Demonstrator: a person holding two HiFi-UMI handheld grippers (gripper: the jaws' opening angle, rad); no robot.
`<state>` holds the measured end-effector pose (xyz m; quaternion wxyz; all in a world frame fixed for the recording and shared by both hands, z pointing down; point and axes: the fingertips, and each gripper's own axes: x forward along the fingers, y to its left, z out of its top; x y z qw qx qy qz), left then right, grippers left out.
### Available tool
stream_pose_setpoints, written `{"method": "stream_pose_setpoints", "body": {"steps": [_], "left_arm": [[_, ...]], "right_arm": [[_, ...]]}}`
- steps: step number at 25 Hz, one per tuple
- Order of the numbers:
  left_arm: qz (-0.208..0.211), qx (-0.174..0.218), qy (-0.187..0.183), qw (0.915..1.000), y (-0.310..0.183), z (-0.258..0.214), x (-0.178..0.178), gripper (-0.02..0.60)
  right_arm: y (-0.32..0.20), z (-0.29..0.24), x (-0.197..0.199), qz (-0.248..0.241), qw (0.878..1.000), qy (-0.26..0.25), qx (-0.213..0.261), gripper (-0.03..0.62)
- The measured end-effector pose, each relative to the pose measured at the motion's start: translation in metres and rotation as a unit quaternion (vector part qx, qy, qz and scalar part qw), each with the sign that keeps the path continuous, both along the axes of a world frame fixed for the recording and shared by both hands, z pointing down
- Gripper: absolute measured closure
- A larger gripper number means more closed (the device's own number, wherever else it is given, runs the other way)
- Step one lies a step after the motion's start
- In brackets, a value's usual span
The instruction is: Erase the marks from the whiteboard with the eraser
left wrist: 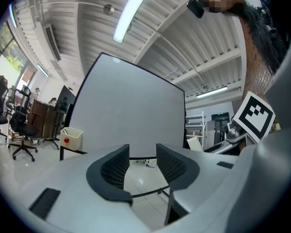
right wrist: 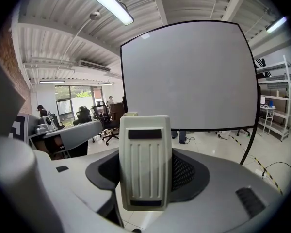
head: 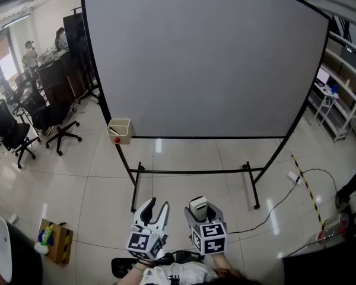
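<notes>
A large whiteboard (head: 207, 58) on a black wheeled stand faces me; its surface looks blank, with no marks that I can make out. The same whiteboard (right wrist: 189, 76) fills the right gripper view and the whiteboard (left wrist: 123, 115) stands ahead in the left gripper view. My right gripper (head: 199, 209) is shut on a beige ribbed eraser (right wrist: 144, 161), held upright between its dark pads. My left gripper (head: 154, 211) is open with nothing between its fingers (left wrist: 116, 168). Both grippers hang low, well short of the board.
A small beige tray box (head: 119, 130) with a red object hangs at the board's lower left corner. Black office chairs (head: 44, 120) and desks stand at the left, with people at the far left. Shelving (head: 341, 94) and a floor cable (head: 296, 186) lie to the right.
</notes>
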<state>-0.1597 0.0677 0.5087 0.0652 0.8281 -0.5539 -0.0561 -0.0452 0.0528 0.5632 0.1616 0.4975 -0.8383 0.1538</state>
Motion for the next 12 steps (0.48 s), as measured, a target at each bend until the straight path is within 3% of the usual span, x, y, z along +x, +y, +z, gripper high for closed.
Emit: {"method": "stream_pose_setpoints", "body": {"steps": [12], "left_arm": [[0.004,0.005,-0.006,1.0,0.0031,-0.0011,0.0051,0.428]], "right_arm": [[0.0033,0.0034,0.003,-0.001,1.0,-0.006,-0.004,0.321]]}}
